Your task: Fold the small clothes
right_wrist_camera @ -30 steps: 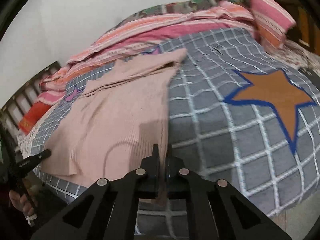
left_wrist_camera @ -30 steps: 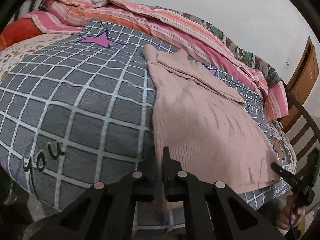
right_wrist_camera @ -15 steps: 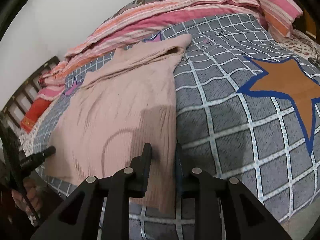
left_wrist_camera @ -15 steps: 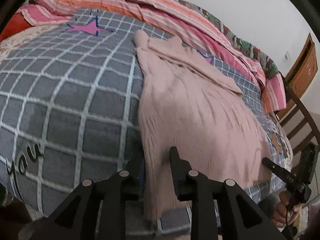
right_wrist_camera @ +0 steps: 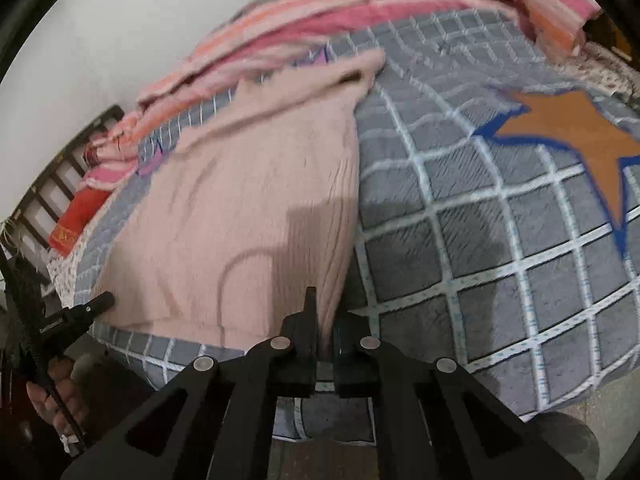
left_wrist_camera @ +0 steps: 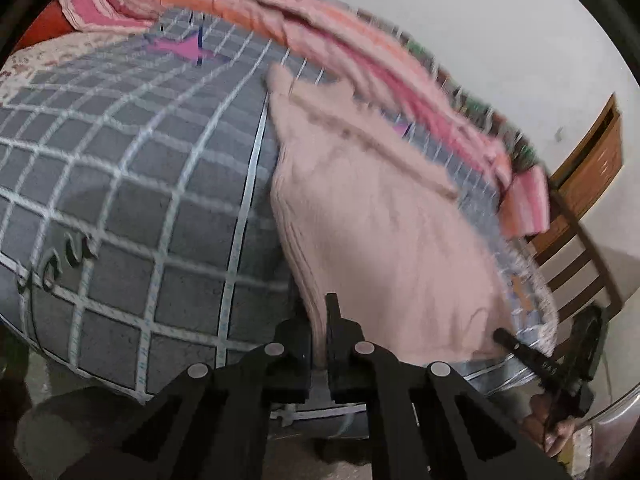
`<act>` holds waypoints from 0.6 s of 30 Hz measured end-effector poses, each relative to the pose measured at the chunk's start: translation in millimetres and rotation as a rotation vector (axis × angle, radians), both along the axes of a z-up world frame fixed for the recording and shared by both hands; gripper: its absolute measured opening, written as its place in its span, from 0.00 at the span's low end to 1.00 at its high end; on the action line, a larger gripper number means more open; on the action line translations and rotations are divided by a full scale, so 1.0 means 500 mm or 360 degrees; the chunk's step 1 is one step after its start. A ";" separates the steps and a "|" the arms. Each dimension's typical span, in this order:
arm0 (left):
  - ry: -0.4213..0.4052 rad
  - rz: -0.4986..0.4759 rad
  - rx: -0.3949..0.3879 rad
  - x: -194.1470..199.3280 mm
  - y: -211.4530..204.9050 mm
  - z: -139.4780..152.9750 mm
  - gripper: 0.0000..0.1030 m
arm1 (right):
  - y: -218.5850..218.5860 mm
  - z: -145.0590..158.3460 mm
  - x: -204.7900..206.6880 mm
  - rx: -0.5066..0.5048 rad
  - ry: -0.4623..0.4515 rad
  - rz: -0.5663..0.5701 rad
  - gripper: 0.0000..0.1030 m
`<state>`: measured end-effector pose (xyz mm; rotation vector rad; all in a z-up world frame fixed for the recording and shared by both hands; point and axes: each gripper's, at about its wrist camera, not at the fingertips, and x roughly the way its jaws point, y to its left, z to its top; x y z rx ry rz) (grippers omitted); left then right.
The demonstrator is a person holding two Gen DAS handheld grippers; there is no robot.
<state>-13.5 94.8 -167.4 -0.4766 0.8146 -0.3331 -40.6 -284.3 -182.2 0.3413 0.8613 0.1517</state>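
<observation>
While the pale pink ribbed knit sweater (left_wrist_camera: 384, 216) lies spread flat on the bed's grey quilt with white grid lines (left_wrist_camera: 132, 184), its hem reaching the near edge of the bed, the left hand-held gripper (left_wrist_camera: 319, 320) has its black jaws nearly together, pinching the sweater's near left hem corner. The right hand-held gripper (right_wrist_camera: 326, 312) likewise clamps the opposite hem corner between narrowly set jaws, beside an orange star with a blue outline (right_wrist_camera: 576, 136) printed on the quilt. Striped pink and orange bedding (right_wrist_camera: 320, 28) is bunched along the far side against the white wall.
</observation>
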 end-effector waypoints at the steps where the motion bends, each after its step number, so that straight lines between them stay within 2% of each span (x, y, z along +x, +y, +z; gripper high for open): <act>1: -0.0020 0.0002 -0.0044 -0.003 0.009 0.015 0.06 | -0.007 0.015 -0.008 0.0044 -0.0037 0.0004 0.05; 5: -0.0086 0.0029 -0.0165 0.000 0.030 0.074 0.06 | -0.038 0.071 -0.019 0.0191 -0.0116 -0.0023 0.05; 8: -0.0152 0.0041 -0.0207 0.022 0.028 0.125 0.06 | -0.050 0.119 -0.011 0.0284 -0.0177 -0.0036 0.05; 13: -0.0257 0.0072 -0.0195 0.071 0.020 0.196 0.06 | -0.050 0.192 0.033 0.0331 -0.0285 -0.0065 0.04; 18: -0.0331 0.0121 -0.0168 0.135 0.022 0.243 0.06 | -0.066 0.240 0.087 0.0411 -0.0398 -0.0117 0.04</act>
